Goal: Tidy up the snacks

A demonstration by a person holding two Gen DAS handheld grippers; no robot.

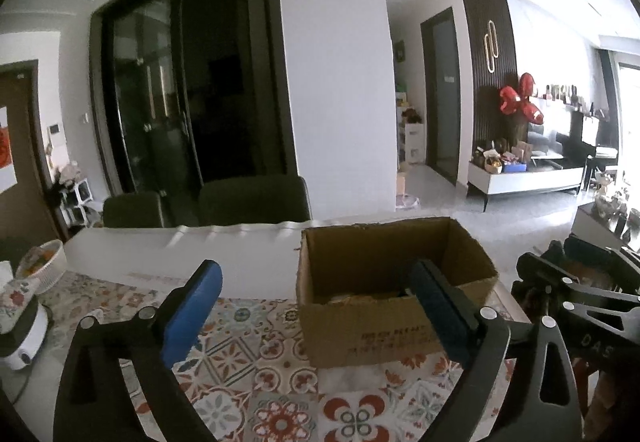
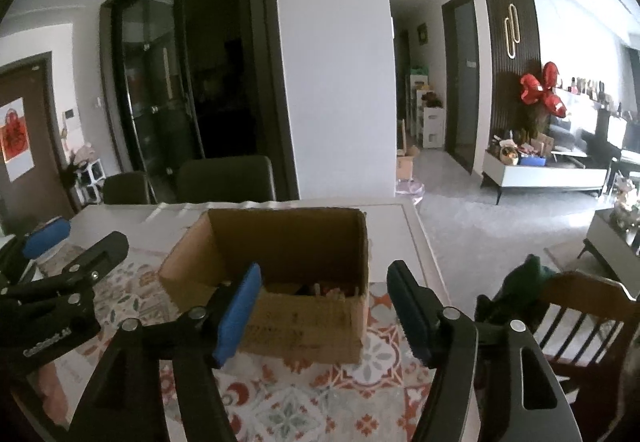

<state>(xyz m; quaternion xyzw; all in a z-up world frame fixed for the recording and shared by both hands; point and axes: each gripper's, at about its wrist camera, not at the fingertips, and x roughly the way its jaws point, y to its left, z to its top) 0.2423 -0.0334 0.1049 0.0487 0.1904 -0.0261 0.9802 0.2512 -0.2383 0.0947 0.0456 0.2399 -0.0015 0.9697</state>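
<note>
Two claws are raised over the table [image 1: 248,238], and both are mine. My left claw [image 1: 316,306] has its blue pads [image 1: 192,310] spread wide apart with nothing between them. My right claw [image 2: 324,310] is spread just as wide and is likewise holding nothing. Seen from the right wrist, the left claw [image 2: 60,242] sits off to the left of the box, its blue pad tip visible near the table's left side.

One open cardboard box [image 2: 280,278] stands on the patterned tablecloth [image 1: 256,374], toward the table's right end. It is upright, flaps open, with printed text on its near wall. Snacks [image 2: 320,288] lie in the bottom of the box; only the tops of a few packets show over the near wall, and I cannot tell what kinds they are. From the left wrist, the box [image 1: 384,282] sits ahead and to the right, partly behind the right-hand finger.

One white appliance [image 1: 20,330] with a floral cloth over it stands at the table's left edge. Two dark chairs [image 1: 252,197] are pushed against the table's far side. One wooden chair [image 2: 580,318] stands beside the table's right end
</note>
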